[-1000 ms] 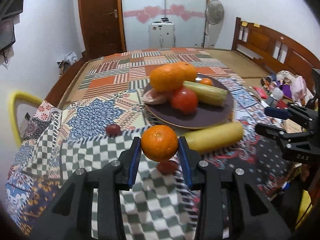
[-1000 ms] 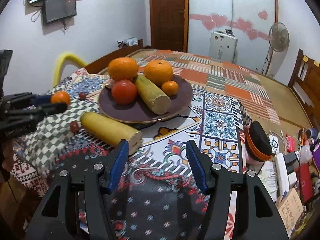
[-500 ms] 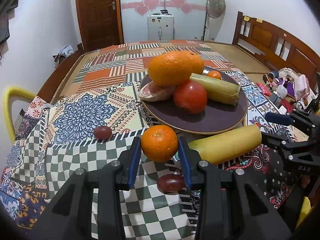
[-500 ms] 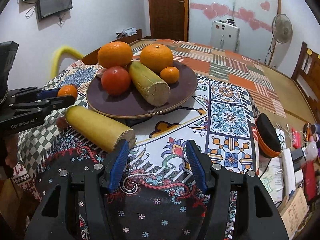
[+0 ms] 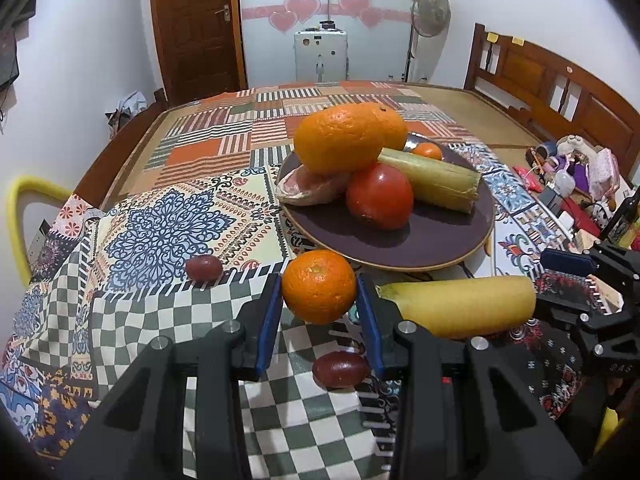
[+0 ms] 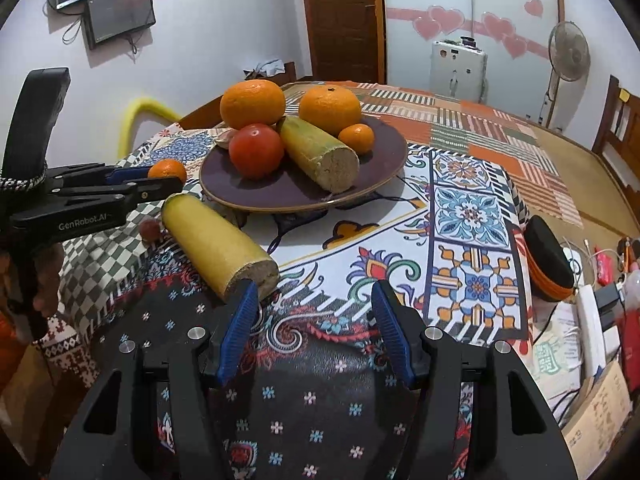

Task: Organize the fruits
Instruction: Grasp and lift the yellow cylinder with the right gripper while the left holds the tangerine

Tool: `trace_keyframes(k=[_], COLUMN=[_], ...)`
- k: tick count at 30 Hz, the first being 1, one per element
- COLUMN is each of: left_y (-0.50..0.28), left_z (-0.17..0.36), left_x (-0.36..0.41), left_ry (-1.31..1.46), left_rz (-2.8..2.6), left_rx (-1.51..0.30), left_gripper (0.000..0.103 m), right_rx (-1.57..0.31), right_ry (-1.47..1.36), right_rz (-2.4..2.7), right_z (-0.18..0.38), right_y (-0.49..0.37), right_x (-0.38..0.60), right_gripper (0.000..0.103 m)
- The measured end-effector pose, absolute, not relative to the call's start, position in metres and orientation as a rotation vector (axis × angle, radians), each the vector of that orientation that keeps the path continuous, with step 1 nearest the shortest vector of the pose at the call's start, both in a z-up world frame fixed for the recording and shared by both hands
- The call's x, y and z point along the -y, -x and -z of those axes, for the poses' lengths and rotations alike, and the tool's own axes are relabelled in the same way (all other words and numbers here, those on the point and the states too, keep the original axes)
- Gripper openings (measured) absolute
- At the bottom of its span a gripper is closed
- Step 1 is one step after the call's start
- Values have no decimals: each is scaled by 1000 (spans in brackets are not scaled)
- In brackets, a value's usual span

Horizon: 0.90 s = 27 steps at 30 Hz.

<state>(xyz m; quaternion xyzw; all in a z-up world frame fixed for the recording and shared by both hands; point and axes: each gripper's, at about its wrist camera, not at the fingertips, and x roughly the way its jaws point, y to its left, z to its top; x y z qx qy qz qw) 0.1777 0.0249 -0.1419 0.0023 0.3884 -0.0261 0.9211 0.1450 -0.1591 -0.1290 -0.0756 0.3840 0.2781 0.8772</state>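
My left gripper (image 5: 319, 306) is shut on a small orange (image 5: 319, 286), held just above the cloth in front of the dark plate (image 5: 432, 246). The same orange (image 6: 168, 170) shows in the right wrist view between the left gripper (image 6: 160, 184) blades. On the plate lie two big oranges (image 5: 340, 142), a red tomato (image 5: 379, 195), a yellow-green cane piece (image 5: 432, 180), a small orange (image 5: 427, 151) and a pink fruit slice (image 5: 310, 189). A yellow cane piece (image 6: 218, 250) lies on the cloth. My right gripper (image 6: 314, 324) stands open just past its cut end, holding nothing.
Two dark red dates (image 5: 203, 268) (image 5: 340, 369) lie on the checked cloth. The patterned tablecloth (image 6: 472, 216) covers the table. Clutter, a black-orange pouch (image 6: 546, 264) and boxes crowd the right edge. A yellow chair back (image 5: 16, 216) stands at the left.
The left gripper carried the small orange forward and slightly down toward the plate, then held still. The right gripper drew closer to the yellow cane piece's cut end.
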Motion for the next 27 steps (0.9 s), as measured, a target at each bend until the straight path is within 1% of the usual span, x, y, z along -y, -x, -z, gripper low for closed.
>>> trace_keyframes(k=[5,6,7,8,9,18,21,23,26,27], left_y=[-152,-145,-140,-132,-126,-93,-93,-95,-98,-98], left_z=[126,124,123,122,121,133,139,141,144,144], left_x=[-37,-40,-42,-46,-48,-55,-54,-51,-48,-46], left_ry=[7,12,21,34,41,73,87,84,91,93], left_rz=[52,49,48,50,54,86,101,103,111,114], left_rx=[-757,-751,-748,-746,-746,-775,-781,-786,-792,-793], left_gripper=[37,37,37,37,37,37,37,37,37,37], right_rx=[-755,-749,-744,-741,-741,-812,-807,-804,-804,-799], right_ry=[177,184,193,203,215,282,286,302,310,314], right_rz=[-632,-644,-656,-670,-686,-737,-744,-748,-771,-771], right_z=[112,110,110,110,112,135,135,136,133,132], right_y=[-140,-139,-139,-140,-141,-164,-164,-158,-145,-141], right_x=[151,148,143,137,130,88,88,92,97,99], right_gripper=[56,56,60,62,62,62,59,51,43,42])
